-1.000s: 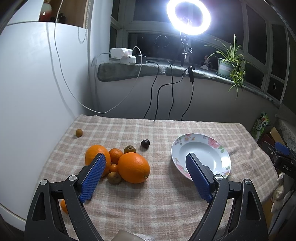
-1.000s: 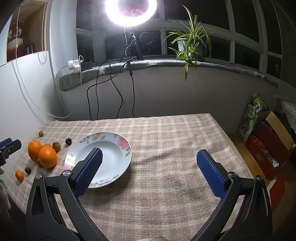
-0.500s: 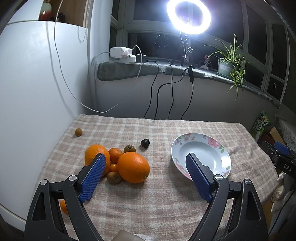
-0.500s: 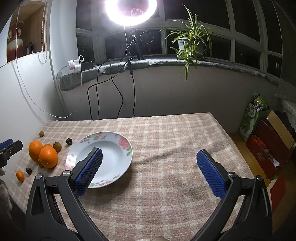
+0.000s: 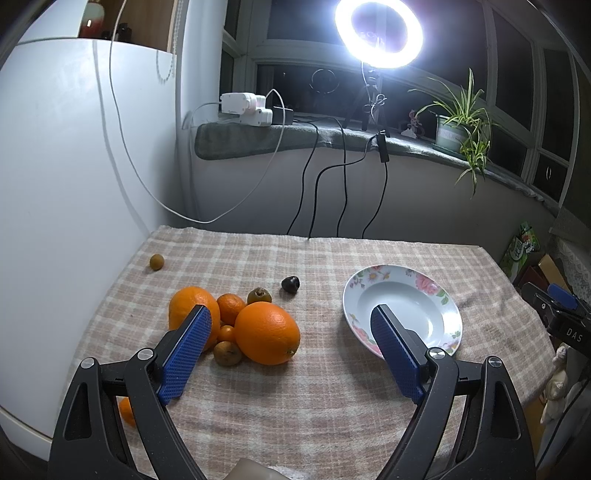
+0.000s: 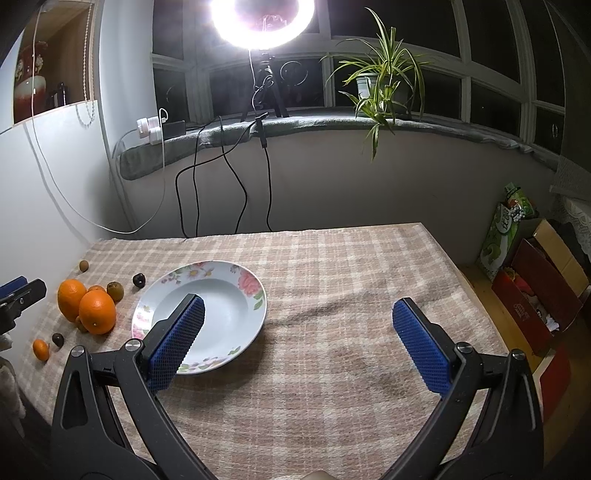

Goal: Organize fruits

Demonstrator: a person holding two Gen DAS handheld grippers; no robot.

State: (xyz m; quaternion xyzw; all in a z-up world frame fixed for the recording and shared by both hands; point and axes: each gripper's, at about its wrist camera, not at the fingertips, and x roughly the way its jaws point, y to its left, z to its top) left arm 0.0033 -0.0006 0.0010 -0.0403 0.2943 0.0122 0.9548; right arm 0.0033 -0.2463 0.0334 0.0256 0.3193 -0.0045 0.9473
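On the checked cloth lies a heap of fruit: a big orange (image 5: 266,333), a second orange (image 5: 192,306) behind the left finger, a mandarin (image 5: 230,303), small brown fruits (image 5: 227,352) and a dark fruit (image 5: 290,284). One small brown fruit (image 5: 156,261) lies apart at the far left. A flowered white plate (image 5: 436,295) sits empty to the right. My left gripper (image 5: 291,347) hovers open just in front of the heap. My right gripper (image 6: 299,339) is open above the cloth, right of the plate (image 6: 251,291); the oranges (image 6: 96,312) lie far left.
A white cabinet (image 5: 66,184) borders the table on the left. Cables (image 5: 343,184) hang from the windowsill behind, with a ring light (image 5: 378,33) and a potted plant (image 6: 380,85) on it. Boxes (image 6: 535,291) stand on the floor past the right table edge. A mandarin (image 6: 40,349) lies near the front left corner.
Both grippers have drifted only slightly; the fruit and plate lie where they were, and both jaws stay open.
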